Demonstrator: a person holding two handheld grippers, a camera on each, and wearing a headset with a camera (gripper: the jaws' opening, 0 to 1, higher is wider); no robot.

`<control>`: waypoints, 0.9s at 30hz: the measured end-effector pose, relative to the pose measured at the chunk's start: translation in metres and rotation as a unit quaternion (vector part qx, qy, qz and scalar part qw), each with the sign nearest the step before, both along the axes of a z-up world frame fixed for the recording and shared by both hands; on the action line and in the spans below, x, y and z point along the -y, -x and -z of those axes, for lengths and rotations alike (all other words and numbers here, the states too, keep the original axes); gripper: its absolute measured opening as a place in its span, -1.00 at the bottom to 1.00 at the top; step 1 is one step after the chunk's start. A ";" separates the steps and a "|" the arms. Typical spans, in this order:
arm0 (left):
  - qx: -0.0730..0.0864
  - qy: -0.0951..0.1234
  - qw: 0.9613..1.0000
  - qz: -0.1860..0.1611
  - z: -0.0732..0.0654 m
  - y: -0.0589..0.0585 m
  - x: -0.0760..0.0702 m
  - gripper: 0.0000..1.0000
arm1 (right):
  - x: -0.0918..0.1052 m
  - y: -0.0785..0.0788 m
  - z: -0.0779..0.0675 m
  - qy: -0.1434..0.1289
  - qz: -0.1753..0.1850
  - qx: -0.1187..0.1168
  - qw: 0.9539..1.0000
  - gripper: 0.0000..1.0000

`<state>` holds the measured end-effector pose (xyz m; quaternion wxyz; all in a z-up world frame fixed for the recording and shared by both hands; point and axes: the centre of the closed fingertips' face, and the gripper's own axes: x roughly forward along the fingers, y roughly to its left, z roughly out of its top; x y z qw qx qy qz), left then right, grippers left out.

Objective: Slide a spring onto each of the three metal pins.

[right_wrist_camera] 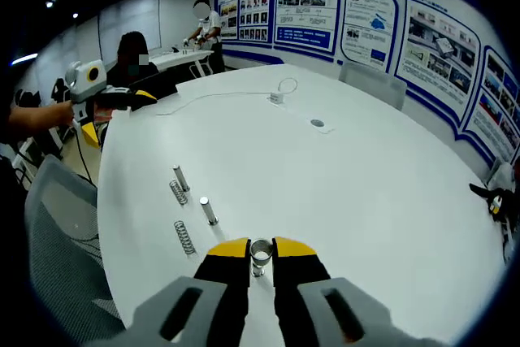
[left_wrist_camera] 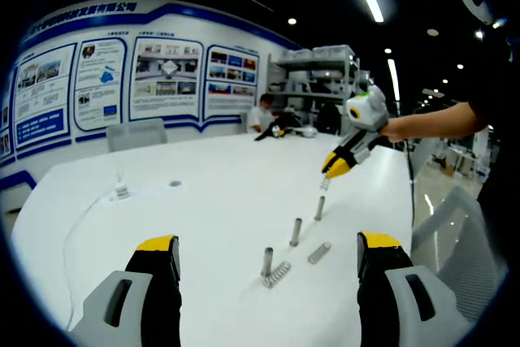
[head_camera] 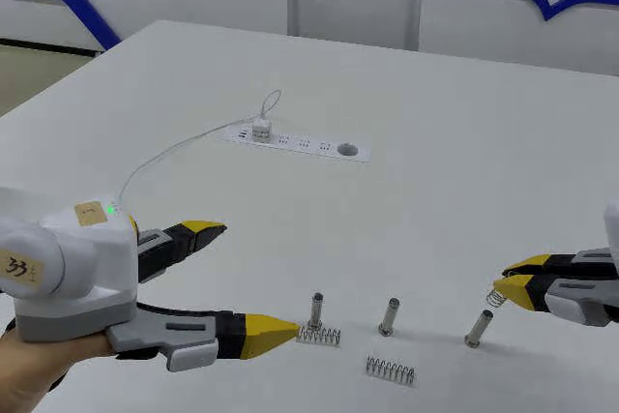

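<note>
The fingers (right_wrist_camera: 231, 251) of the right gripper (head_camera: 513, 282) are pressed onto a spring (head_camera: 495, 295), pinching it near 1 end. It hangs tilted just over the top of the rightmost pin (head_camera: 478, 328); I cannot tell whether the 2 touch. The left gripper (head_camera: 237, 282) has its fingers (head_camera: 266, 334) spread wide with nothing between them. Its lower yellow tip sits just beside a second spring (head_camera: 319, 336), which lies flat against the foot of the leftmost pin (head_camera: 315, 309). The middle pin (head_camera: 390, 316) stands between the other 2, all 3 in a row near the near edge of the desk (head_camera: 464, 171). A third spring (head_camera: 391, 370) lies flat in front of the middle pin, closer to that edge. Out toward the middle of the desk sits a power strip (head_camera: 300, 142), with a white cable (head_camera: 169, 154) trailing from it toward the left edge. A chair (head_camera: 353, 12) stands at the far edge.
</note>
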<state>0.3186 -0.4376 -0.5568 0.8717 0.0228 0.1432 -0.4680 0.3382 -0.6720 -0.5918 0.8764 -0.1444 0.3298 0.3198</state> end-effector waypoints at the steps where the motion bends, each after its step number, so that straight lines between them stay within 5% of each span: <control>1: 0.000 0.000 1.000 0.000 0.000 0.000 0.000 0.84 | 0.000 0.001 0.001 0.000 0.001 -0.003 1.000 -0.79; 11: -0.001 0.011 1.000 -0.003 -0.008 0.001 0.002 0.84 | 0.003 0.002 0.018 0.001 0.014 -0.022 1.000 -0.79; 13: -0.002 0.014 1.000 -0.003 -0.009 0.002 0.002 0.83 | 0.002 -0.001 0.016 -0.015 0.017 -0.018 1.000 -0.79; 27: -0.010 0.010 1.000 0.003 -0.003 0.003 0.003 0.81 | -0.001 -0.002 0.016 -0.006 0.019 -0.029 0.999 -0.79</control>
